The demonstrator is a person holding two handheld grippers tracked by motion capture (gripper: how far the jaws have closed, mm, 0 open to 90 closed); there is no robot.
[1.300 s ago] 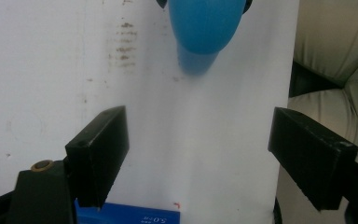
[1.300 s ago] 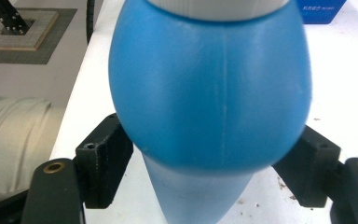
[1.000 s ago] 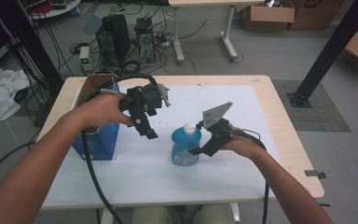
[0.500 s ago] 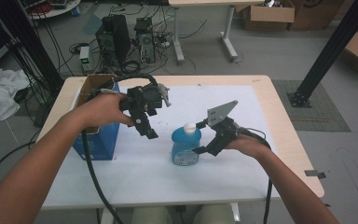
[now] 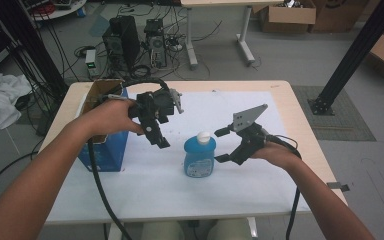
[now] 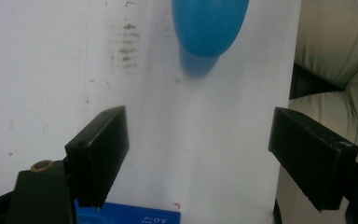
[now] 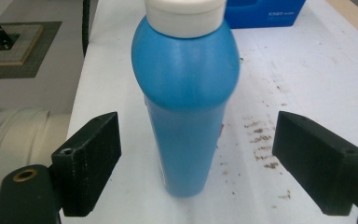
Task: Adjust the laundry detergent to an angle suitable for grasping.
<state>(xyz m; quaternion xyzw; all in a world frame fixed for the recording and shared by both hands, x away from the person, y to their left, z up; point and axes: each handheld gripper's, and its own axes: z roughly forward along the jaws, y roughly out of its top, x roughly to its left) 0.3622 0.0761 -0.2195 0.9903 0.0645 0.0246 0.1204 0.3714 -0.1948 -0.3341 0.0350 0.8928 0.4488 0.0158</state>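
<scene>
**Blue bottle stands between two open grippers**

At the left of the table [image 5: 280, 200] there is a blue cardboard box [image 5: 102, 150], standing with its top open. Just beside it, the left gripper [image 5: 161, 142] hangs above the white surface, tilted downward. Its jaws are spread wide and hold nothing; in the left gripper view the bottle is seen beyond them, well apart from both jaws.

In the middle stands the blue bottle [image 5: 199, 156], upright on the table, with a white cap [image 5: 204, 136] on top.

To the right of the bottle, the right gripper [image 5: 221, 145] points at it. Its jaws are also released and wide apart. In the right gripper view the bottle [image 7: 185, 93] stands between the two jaws, touching neither.
</scene>
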